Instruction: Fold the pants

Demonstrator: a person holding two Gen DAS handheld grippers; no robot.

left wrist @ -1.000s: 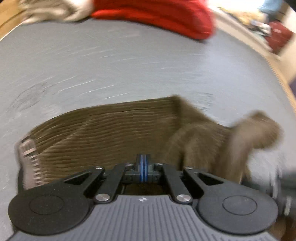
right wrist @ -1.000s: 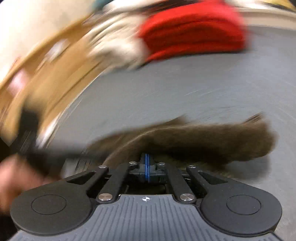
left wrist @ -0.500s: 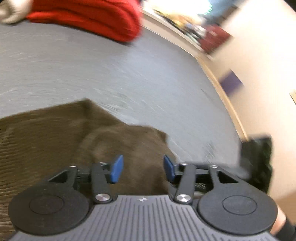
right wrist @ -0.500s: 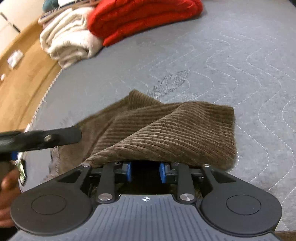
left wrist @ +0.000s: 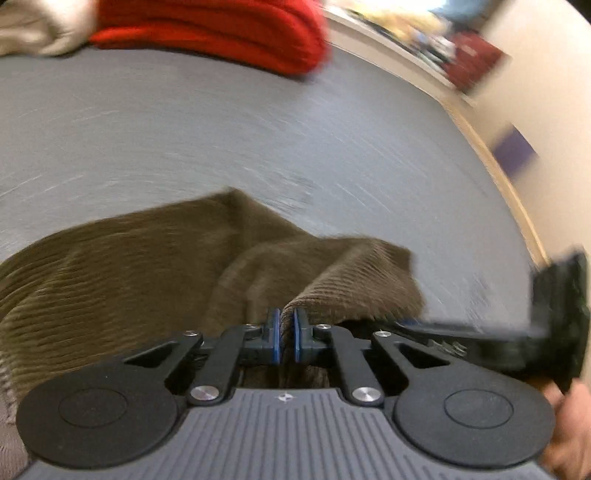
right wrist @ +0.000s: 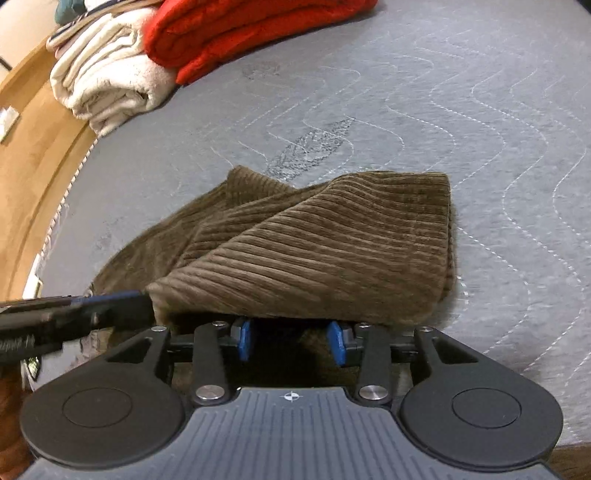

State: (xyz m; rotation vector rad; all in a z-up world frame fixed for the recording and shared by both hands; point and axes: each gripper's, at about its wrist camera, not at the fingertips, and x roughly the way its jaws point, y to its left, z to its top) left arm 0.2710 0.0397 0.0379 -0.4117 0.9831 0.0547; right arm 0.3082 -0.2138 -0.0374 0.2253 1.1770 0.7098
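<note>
Brown corduroy pants [right wrist: 314,240] lie folded over on a grey quilted mat [right wrist: 461,110]. In the left wrist view the pants [left wrist: 147,277] fill the lower left, and my left gripper [left wrist: 284,332] is shut, its blue pads pinching a ridge of the cloth's near edge. From the right wrist view that gripper [right wrist: 110,306] reaches in from the left to the fold's near corner. My right gripper [right wrist: 291,339] has its jaws apart and opening. The fold's near edge drapes just over its fingertips, and the pads do not press on it.
A folded red garment [right wrist: 240,29] and a rolled cream towel [right wrist: 107,81] sit at the mat's far edge. Wooden flooring [right wrist: 33,155] lies beyond the mat's left edge. A person's hand [left wrist: 569,424] shows at the lower right of the left wrist view.
The left gripper opened, then shut on the near edge of the pants. The right gripper went from shut to open and sank toward the mat. The top layer now lies flat.
</note>
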